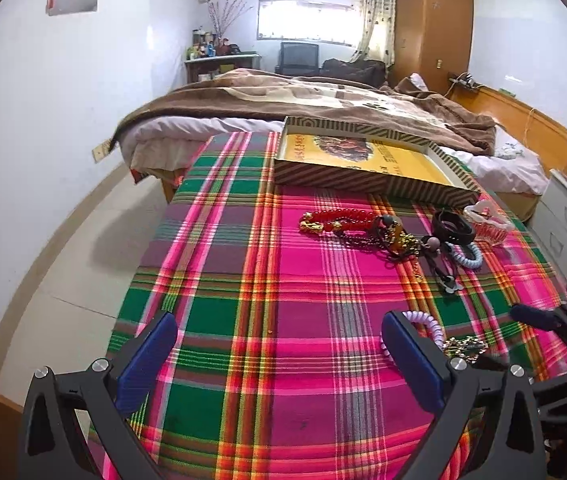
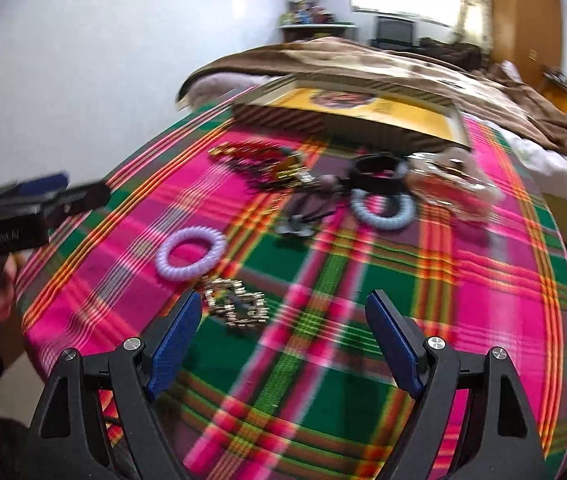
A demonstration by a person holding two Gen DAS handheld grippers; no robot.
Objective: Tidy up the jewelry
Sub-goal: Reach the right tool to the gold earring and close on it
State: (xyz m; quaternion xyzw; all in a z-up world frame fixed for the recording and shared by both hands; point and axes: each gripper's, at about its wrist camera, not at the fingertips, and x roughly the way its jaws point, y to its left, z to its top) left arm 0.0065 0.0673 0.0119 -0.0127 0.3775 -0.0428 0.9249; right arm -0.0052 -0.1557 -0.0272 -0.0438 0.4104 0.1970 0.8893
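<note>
two claws, both spread wide and both carrying nothing. the right claw [image 2: 279,340] hangs low over the plaid cloth [image 2: 363,280], and just ahead of its left finger, about touching the pad, lies a small gold chain bracelet [image 2: 235,306] in a loose clump. beyond the bracelet, further from the claw, sits a lilac coil hair tie [image 2: 190,254], lying flat as a ring. the left claw [image 1: 279,356] hovers over bare cloth, and the same lilac tie [image 1: 423,328] peeks out behind its right finger.

by my reading nothing is sorted yet, and the step in hand is the first pick, most likely the bracelet. the next move calls for a small shift toward the bracelet so that it sits between the fingers, then a close low against the cloth, since the chain is thin and slack.

further past the bracelet, the rest of the jewelry lies heaped near the box [image 2: 347,120]: red beads [image 1: 339,216], a black band [image 1: 453,228], a pale blue coil tie [image 2: 381,208]. the heap's long axis runs along the near wall of the box; the box lies flat, open side up, its long side across the view. the right view is blurred, so finer detail is unclear.
</note>
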